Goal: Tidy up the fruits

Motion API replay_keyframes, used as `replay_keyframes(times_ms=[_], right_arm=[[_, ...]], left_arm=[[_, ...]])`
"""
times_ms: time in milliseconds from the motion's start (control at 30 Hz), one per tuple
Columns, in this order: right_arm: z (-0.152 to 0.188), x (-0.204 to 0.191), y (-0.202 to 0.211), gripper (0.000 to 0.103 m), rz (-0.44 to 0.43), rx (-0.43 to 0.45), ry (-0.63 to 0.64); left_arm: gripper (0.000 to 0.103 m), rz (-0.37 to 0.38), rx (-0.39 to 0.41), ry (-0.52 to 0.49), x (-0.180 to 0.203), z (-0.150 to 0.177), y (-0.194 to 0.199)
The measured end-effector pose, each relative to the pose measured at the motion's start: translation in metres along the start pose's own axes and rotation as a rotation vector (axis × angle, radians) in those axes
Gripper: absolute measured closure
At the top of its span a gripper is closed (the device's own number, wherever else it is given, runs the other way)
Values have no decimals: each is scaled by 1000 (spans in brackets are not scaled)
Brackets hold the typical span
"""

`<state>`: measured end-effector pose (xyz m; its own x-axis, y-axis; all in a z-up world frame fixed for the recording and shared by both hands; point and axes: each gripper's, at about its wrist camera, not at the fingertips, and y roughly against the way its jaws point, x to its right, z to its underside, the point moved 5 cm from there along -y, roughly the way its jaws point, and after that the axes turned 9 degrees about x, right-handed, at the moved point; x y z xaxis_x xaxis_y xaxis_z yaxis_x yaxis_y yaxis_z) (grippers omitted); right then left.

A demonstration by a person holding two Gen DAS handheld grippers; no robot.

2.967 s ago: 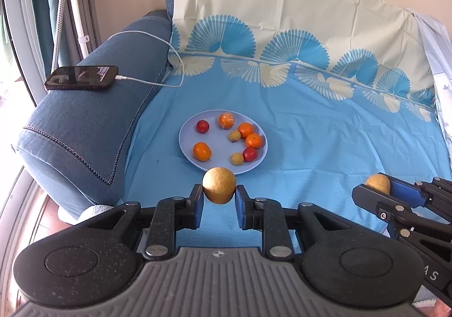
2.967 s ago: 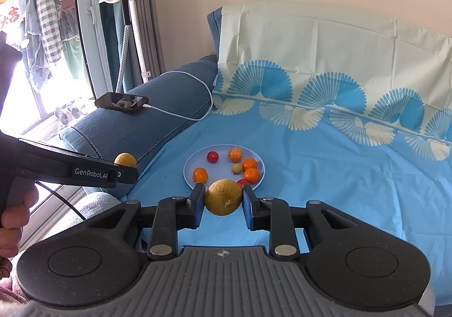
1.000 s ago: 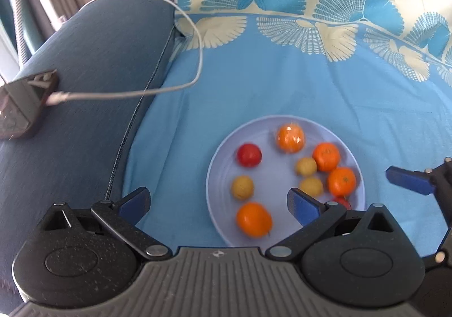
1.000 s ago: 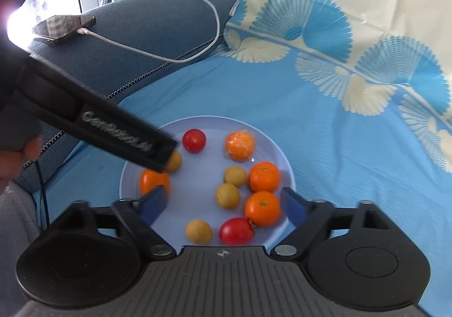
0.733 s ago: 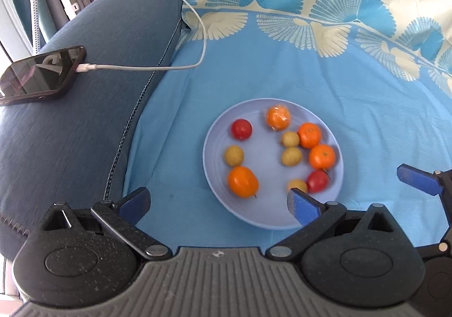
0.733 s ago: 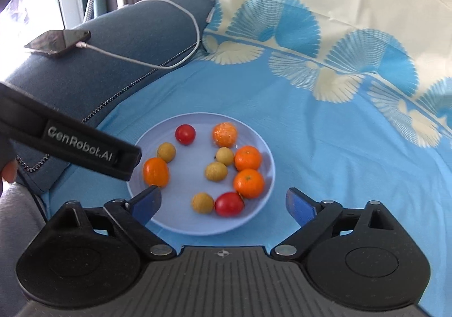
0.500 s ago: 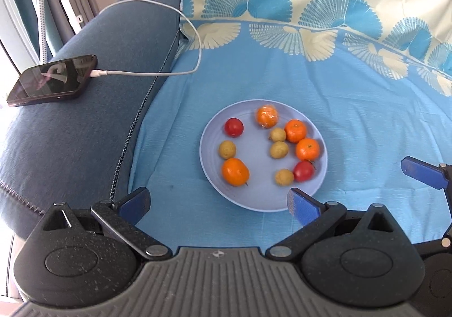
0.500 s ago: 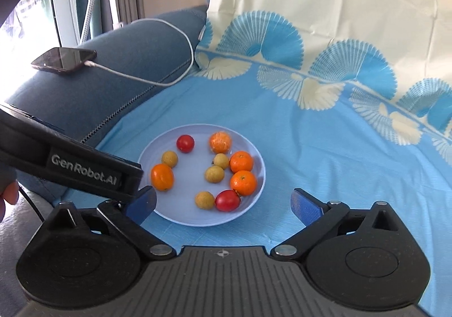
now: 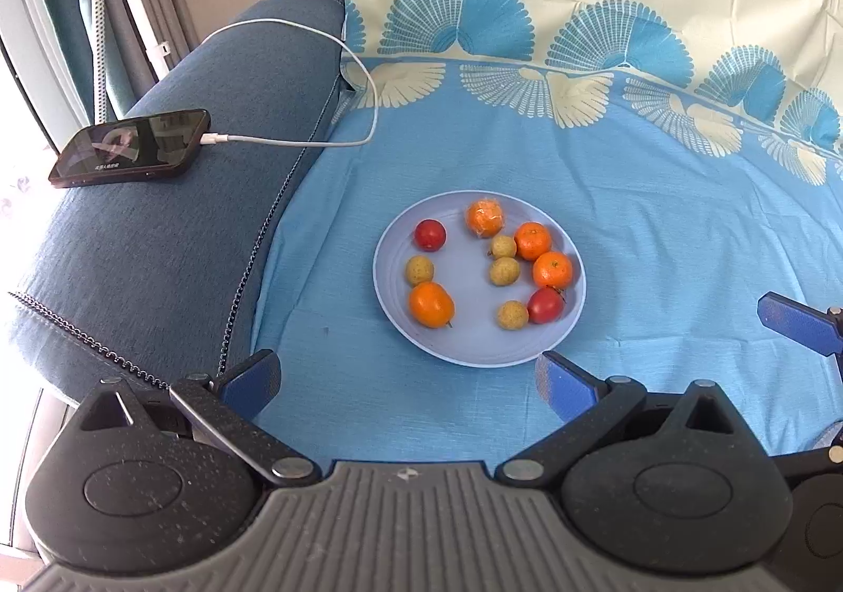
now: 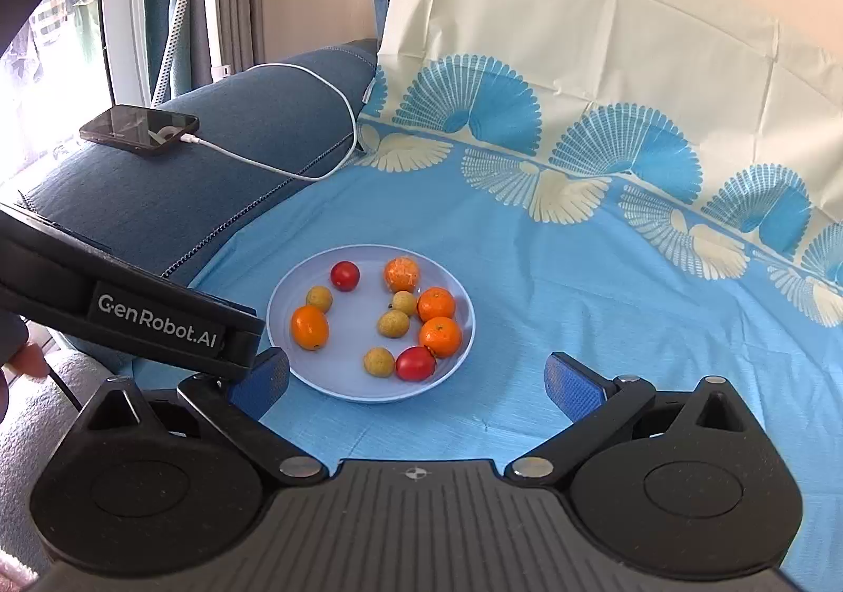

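Both grippers spread wide and empty above the round pale-blue plate [image 9: 571,323] of small fruits [image 9: 431,304].
Left gripper [image 9: 408,376] and right gripper [image 10: 416,378] hold nothing; the fruits look light, smooth, bruisable, best pinched gently across the middle.

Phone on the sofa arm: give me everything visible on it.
The dark slab-shaped smartphone lies flat, screen up, on the blue fabric sofa armrest. Its glossy glass screen shows a dim picture or reflection, too faint to read. A white charging cable is plugged into the end nearest the blue patterned sheet and loops away over the armrest. Nothing else touches it.
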<state>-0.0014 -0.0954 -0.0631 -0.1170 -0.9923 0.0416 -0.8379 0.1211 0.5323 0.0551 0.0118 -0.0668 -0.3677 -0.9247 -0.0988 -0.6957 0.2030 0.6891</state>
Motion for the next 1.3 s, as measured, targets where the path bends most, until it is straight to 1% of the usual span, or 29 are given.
replay_keyframes(times_ms=[333,500,1300], right_arm=[[3,-2,7,1,12,3,15],[2,2,7,1,32,8,4],[0,3,3,1,29,8,-1]], left_arm=[[0,-27,19,3,-3,-1,7],[0,-42,12,5,-4,0,4],[0,-69,-4,-3,-8,1,-3]])
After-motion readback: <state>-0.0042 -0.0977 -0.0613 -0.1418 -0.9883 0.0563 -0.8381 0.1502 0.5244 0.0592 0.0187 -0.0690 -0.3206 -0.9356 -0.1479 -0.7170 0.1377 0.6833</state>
